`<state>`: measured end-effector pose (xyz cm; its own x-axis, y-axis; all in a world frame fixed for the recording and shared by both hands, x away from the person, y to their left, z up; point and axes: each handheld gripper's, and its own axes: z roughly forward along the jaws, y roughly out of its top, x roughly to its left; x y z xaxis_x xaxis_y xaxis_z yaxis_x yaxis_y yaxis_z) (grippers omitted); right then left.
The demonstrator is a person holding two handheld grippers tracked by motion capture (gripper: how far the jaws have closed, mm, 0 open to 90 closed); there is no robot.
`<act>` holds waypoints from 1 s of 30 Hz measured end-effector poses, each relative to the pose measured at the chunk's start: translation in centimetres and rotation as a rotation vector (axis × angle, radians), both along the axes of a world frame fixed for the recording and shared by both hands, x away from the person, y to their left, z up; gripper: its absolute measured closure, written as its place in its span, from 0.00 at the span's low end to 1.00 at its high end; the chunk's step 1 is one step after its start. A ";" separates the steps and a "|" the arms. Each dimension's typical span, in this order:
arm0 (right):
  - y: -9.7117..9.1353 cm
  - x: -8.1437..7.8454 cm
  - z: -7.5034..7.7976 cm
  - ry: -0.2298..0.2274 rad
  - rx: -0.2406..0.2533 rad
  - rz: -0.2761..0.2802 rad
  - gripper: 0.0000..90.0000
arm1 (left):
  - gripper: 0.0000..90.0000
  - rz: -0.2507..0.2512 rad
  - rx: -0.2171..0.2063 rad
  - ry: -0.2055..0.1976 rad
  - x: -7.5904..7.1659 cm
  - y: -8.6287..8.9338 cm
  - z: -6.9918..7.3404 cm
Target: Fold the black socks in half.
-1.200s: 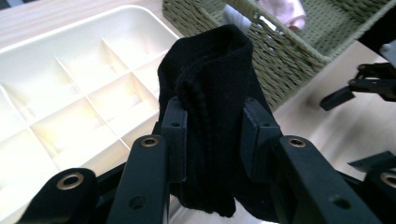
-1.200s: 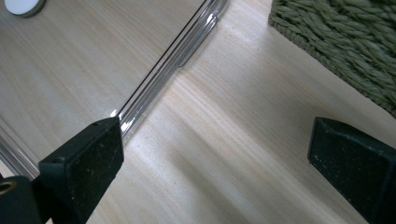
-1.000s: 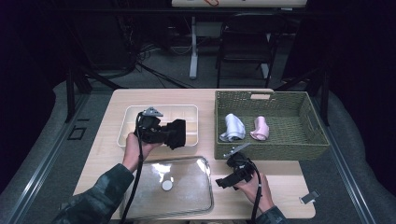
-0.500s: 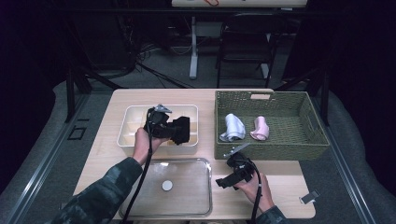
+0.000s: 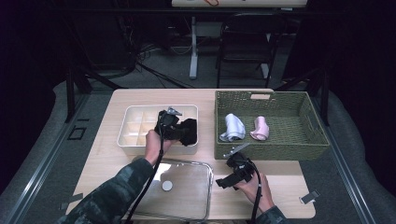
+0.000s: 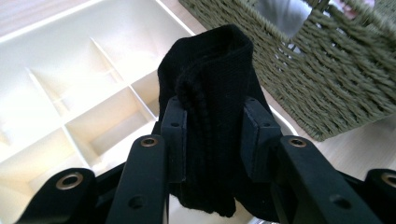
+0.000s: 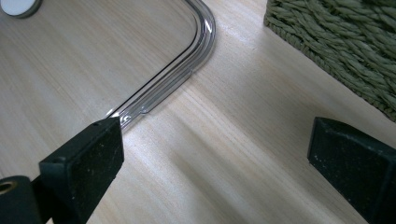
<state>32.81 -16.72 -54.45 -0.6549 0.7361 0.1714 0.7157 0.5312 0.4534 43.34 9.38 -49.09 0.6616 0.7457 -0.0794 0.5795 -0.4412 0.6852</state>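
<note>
over divided box (image 5: 135, 122), black sock (image 6: 210, 116) upright, long axis vertical

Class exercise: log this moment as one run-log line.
left gripper: shut on black sock | over divided box | right gripper: open, empty, above table

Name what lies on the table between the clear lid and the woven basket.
Nothing: in the right gripper view a bare strip of wooden table separates the clear lid from the woven basket.
</note>
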 end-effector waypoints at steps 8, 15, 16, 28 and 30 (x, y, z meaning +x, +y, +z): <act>0.0 0.0 -0.1 0.003 0.001 0.000 0.04 | 0.74 -0.010 0.048 0.038 0.4 -0.5 -1.1; 0.2 0.1 -0.2 0.007 -0.013 0.020 0.04 | 0.74 -0.010 0.049 0.076 0.6 -0.6 -1.7; 0.3 0.0 -0.2 0.012 -0.003 0.020 0.04 | 0.74 -0.010 0.053 0.076 0.6 -0.7 -1.7; -0.2 0.5 0.0 0.012 0.007 0.010 0.04 | 0.75 -0.051 0.138 0.150 1.3 -1.6 -1.7; -0.2 0.5 0.1 0.010 0.013 -0.003 0.04 | 0.75 -0.054 0.150 0.157 1.3 -1.8 -1.7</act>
